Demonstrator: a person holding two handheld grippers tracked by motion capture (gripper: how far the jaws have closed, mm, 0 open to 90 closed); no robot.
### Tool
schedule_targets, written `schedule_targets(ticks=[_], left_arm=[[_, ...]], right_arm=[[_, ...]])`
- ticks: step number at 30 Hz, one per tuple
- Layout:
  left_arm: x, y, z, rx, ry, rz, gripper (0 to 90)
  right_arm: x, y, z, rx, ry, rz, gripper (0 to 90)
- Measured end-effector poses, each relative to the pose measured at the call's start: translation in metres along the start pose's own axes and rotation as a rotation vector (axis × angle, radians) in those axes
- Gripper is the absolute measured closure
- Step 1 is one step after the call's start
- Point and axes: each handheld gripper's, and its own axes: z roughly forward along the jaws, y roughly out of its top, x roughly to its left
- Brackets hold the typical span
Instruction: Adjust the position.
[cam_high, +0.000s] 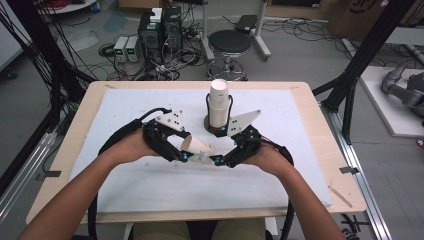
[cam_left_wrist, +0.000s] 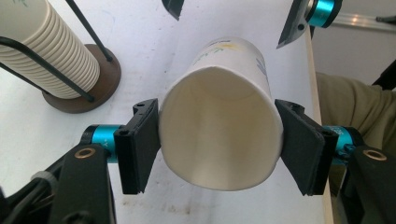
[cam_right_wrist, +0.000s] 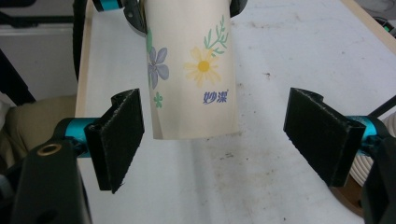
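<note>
A paper cup (cam_high: 201, 147) with a flower print lies on its side in the air over the white mat (cam_high: 150, 185). My left gripper (cam_high: 184, 146) is shut on it at the rim. In the left gripper view the cup's (cam_left_wrist: 219, 135) open mouth faces the camera, and my left gripper (cam_left_wrist: 219, 144) presses on both sides of it. My right gripper (cam_high: 223, 153) stands open around the cup's bottom end. In the right gripper view the cup (cam_right_wrist: 191, 70) hangs between that gripper's (cam_right_wrist: 219, 140) spread jaws, and neither pad touches it.
A tall stack of paper cups (cam_high: 218, 102) stands in a black wire holder on a round brown base (cam_left_wrist: 100, 88), just behind the grippers at the table's middle. Wooden table edges (cam_high: 320, 125) frame the mat. A stool (cam_high: 229, 44) and cables sit beyond the table.
</note>
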Motion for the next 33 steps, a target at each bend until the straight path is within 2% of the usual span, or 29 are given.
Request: schedule_targets(ticks=[1,4,8,17,26,29,33], left_arm=[[0.000,0.001,0.000,-0.002,-0.002,-0.003,33.6],[0.000,0.005,-0.001,0.044,0.007,0.018,33.6],[0.000,0.010,-0.001,0.073,0.013,0.032,33.5],[0.000,0.016,0.006,0.110,0.005,0.025,33.5],[-0.002,0.017,0.013,0.130,-0.007,0.024,33.5],[-0.002,0.018,0.014,0.121,-0.007,0.021,33.1],[-0.003,0.017,0.015,0.107,-0.003,0.011,32.0]], right_arm=[[0.000,0.001,0.001,0.006,0.007,-0.004,20.3],[0.001,0.005,0.005,0.034,0.013,-0.019,20.3],[0.001,0.010,0.010,0.056,0.015,-0.028,20.3],[0.005,0.021,0.027,0.139,0.017,-0.063,20.7],[0.006,0.023,0.041,0.186,0.039,-0.073,29.8],[0.007,0.023,0.043,0.199,0.055,-0.076,35.4],[0.007,0.022,0.044,0.203,0.052,-0.075,35.8]])
